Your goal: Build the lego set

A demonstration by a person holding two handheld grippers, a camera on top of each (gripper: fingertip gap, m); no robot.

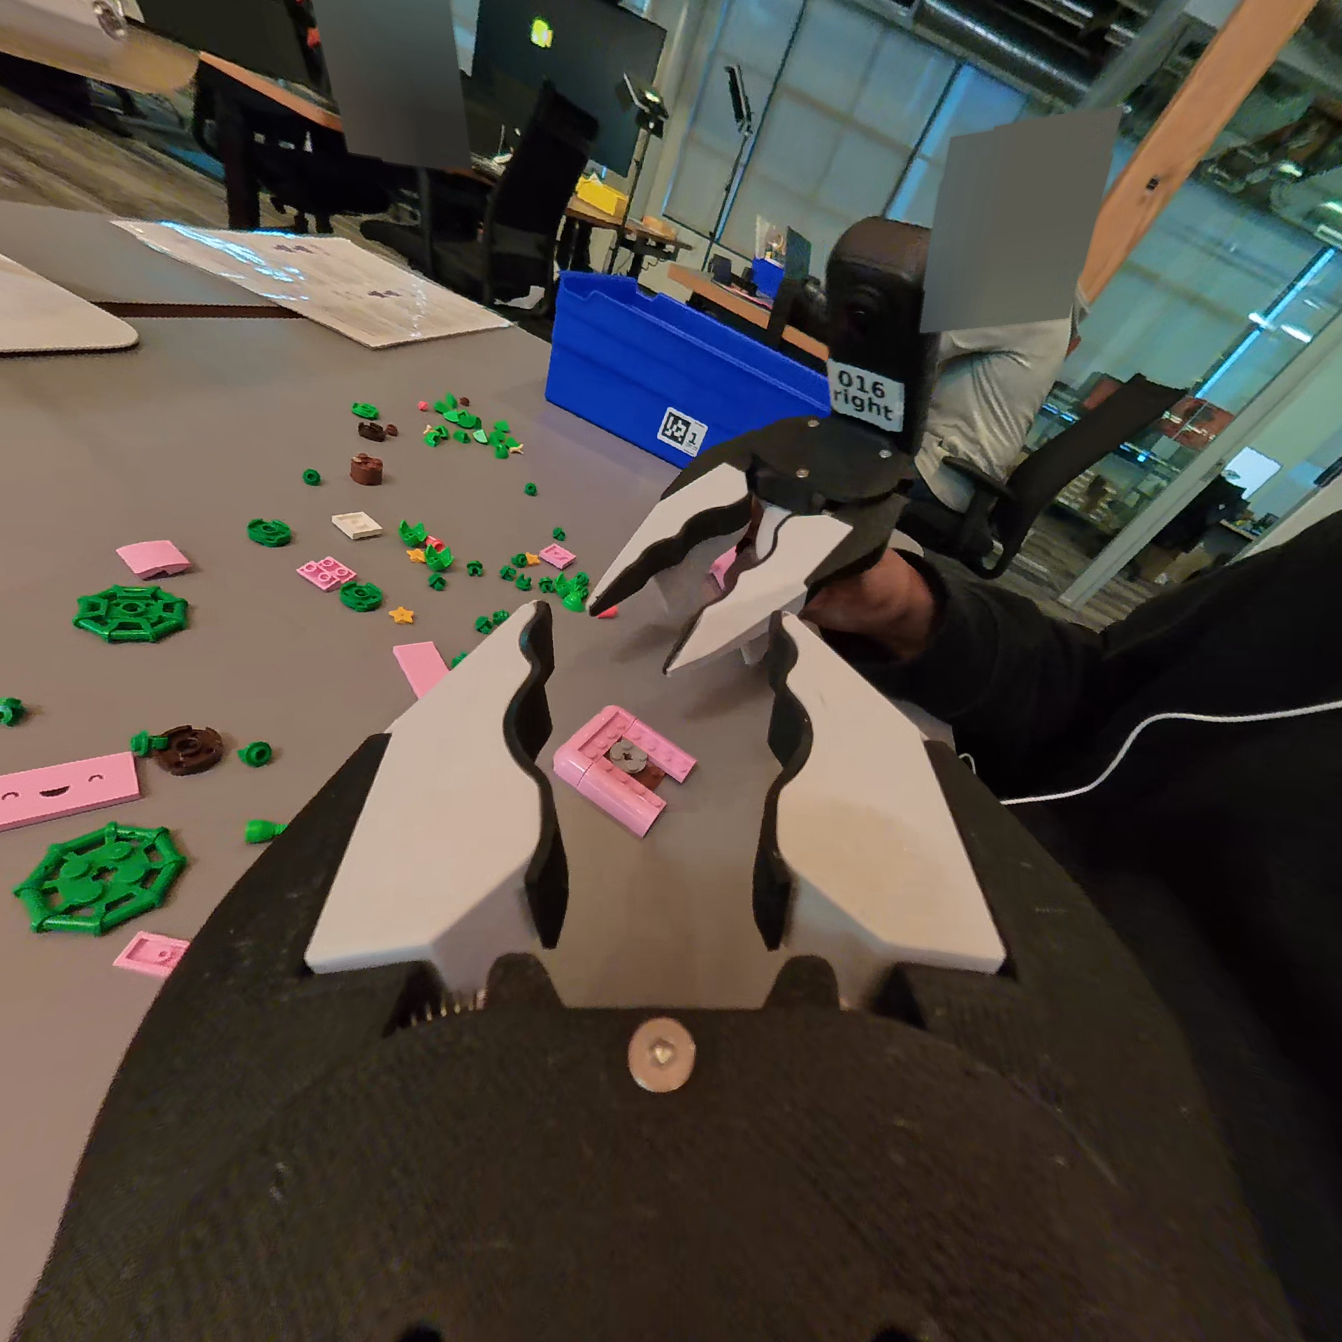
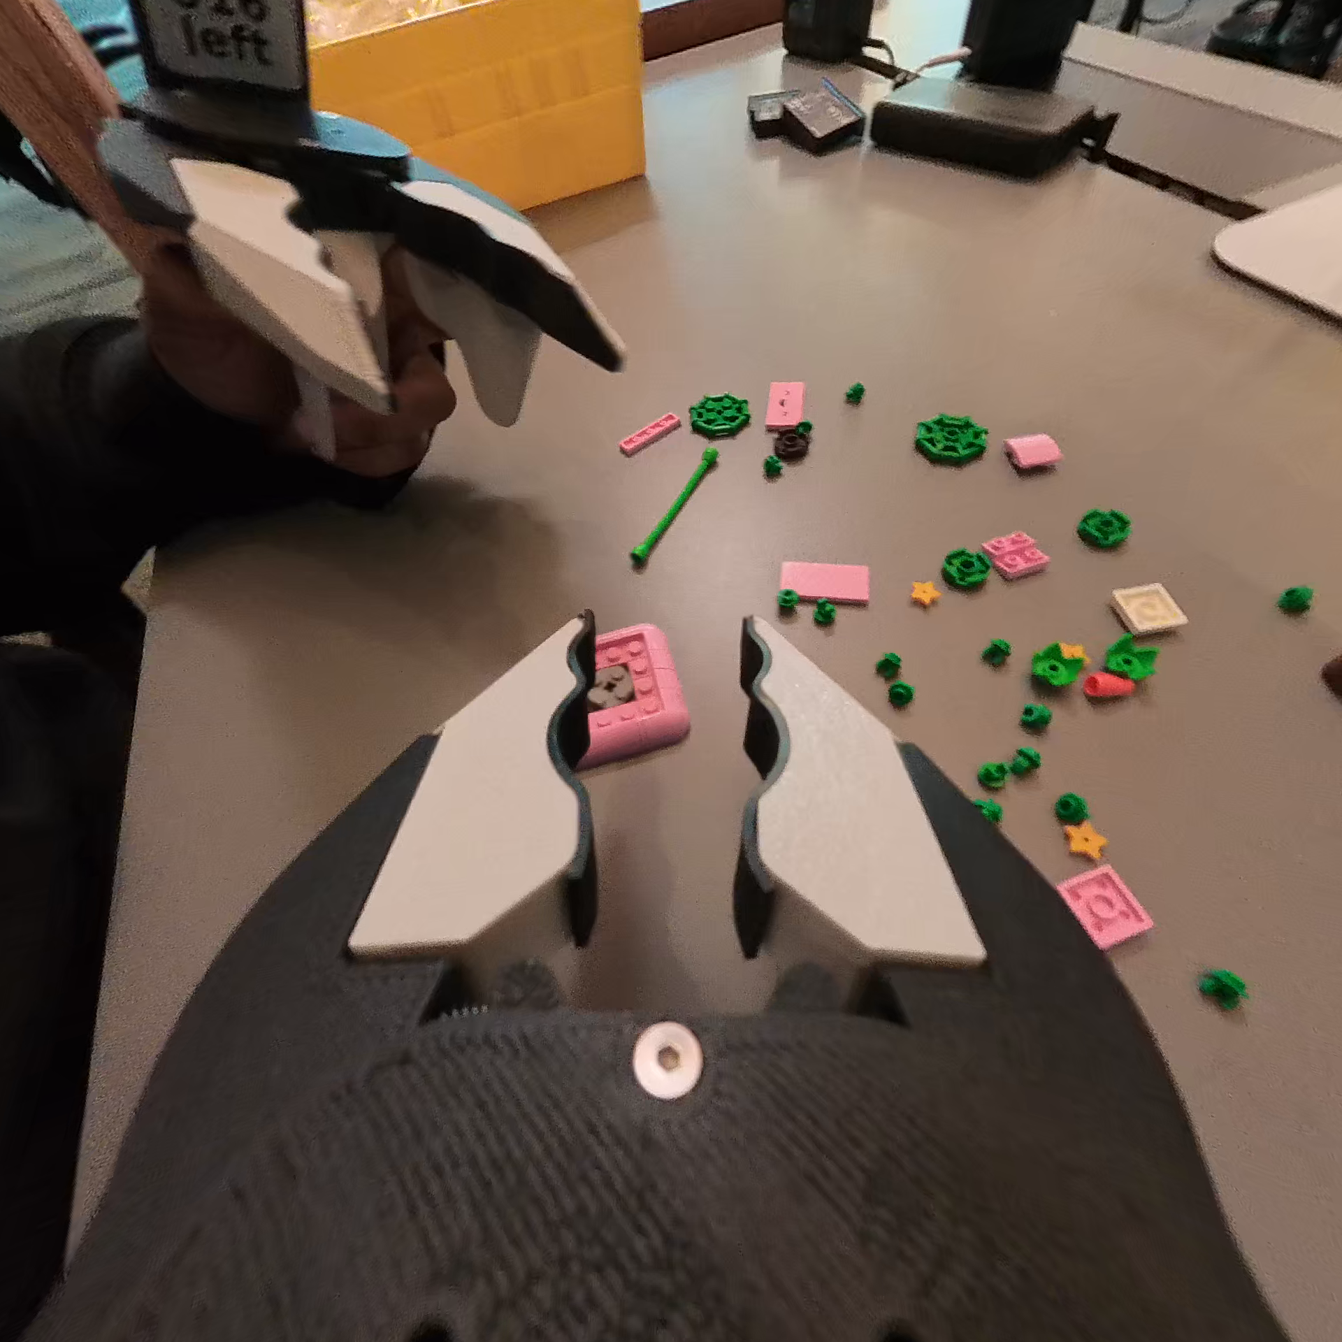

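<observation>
Left wrist view: my left gripper hangs above the grey table, fingers apart and holding nothing. The pink assembly, a partly built frame with a grey round piece at its centre, lies flat on the table between my fingers and below them, untouched.

Right wrist view: my right gripper is likewise spread and empty. The pink assembly sits just beside its left finger, partly hidden behind it.

Judgement: the build is early. Only the base frame exists; most loose parts remain scattered, e.g. the green web wheels, the long pink tile, the green rod and a pink flat tile.

Next move calls for steadying the frame with one gripper and fetching a part with the other, then pressing it down square on the studs.

Writing: each gripper carries a white tag, and the blue bin a square marker sticker; a printed sheet lies far off. Contents not recorded.
</observation>
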